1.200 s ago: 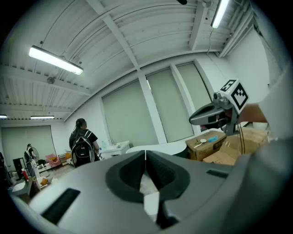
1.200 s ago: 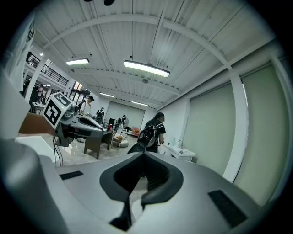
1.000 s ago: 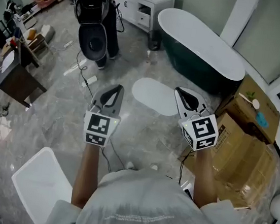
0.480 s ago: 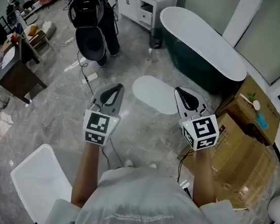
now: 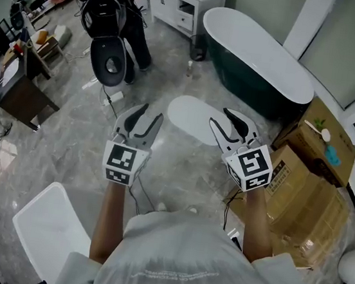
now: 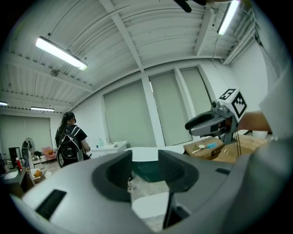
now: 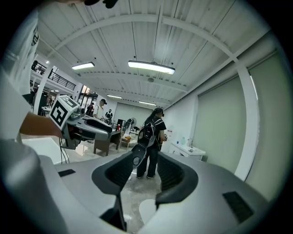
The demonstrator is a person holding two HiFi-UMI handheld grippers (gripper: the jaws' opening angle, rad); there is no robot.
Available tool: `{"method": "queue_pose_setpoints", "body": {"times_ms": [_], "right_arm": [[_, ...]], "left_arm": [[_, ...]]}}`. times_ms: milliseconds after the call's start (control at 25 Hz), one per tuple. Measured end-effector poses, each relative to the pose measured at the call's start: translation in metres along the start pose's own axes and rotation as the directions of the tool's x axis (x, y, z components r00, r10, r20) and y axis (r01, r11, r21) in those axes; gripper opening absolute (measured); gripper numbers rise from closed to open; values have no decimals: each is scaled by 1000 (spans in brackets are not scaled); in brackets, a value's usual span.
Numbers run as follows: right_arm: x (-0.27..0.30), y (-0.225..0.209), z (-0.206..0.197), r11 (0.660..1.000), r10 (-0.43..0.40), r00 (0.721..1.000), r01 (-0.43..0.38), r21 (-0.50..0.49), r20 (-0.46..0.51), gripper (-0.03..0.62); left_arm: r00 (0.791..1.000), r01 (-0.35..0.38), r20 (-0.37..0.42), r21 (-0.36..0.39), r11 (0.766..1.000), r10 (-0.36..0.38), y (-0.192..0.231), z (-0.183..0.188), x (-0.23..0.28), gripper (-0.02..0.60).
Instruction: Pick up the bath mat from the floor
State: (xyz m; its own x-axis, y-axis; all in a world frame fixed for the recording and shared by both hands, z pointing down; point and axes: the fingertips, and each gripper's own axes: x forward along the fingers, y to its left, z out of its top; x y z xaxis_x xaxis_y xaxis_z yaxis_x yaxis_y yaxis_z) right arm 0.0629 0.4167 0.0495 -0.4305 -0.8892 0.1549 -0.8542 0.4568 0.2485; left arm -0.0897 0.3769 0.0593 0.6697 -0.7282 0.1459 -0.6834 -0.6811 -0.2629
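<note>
Inspection at this moment: the bath mat lies flat on the grey floor, just beside the dark bathtub. It is ahead of and below both grippers, and neither touches it. The mat is a white oval. In the head view its long axis runs from upper left to lower right, roughly along the tub's side.

The left gripper sits off the mat's left end. The right gripper overlaps the mat's right end in the picture, so it reads as the nearer of the two, though only slightly. Both appear raised well clear of the floor. On that judgement, the coming move is a reach forward and down, one gripper to each end.

Gripper state: both sets of jaws are opening and stand about half apart. Nothing is between either pair — each gripper view shows only bare floor and a patch of the mat through the gap. Neither gripper holds or touches anything.
</note>
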Motion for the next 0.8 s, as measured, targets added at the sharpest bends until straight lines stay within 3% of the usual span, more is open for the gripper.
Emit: {"method": "queue_pose_setpoints", "body": {"times_ms": [240,400,800], "right_arm": [[-1,-17,-6,999,23,1000,-24,39,18,196],[-2,-32,-11,998,37,999,-38,43,25,201],[-11,-60,-38,997,71,997,-70,35,-9,201]], "left_arm": [[1000,-3,27,51,999,1,-9,7,12,241],[998,-37,46,84,996,33,-16,13,19,242],[998,-56,-25,40,998,57,-37,4,45,242]]}}
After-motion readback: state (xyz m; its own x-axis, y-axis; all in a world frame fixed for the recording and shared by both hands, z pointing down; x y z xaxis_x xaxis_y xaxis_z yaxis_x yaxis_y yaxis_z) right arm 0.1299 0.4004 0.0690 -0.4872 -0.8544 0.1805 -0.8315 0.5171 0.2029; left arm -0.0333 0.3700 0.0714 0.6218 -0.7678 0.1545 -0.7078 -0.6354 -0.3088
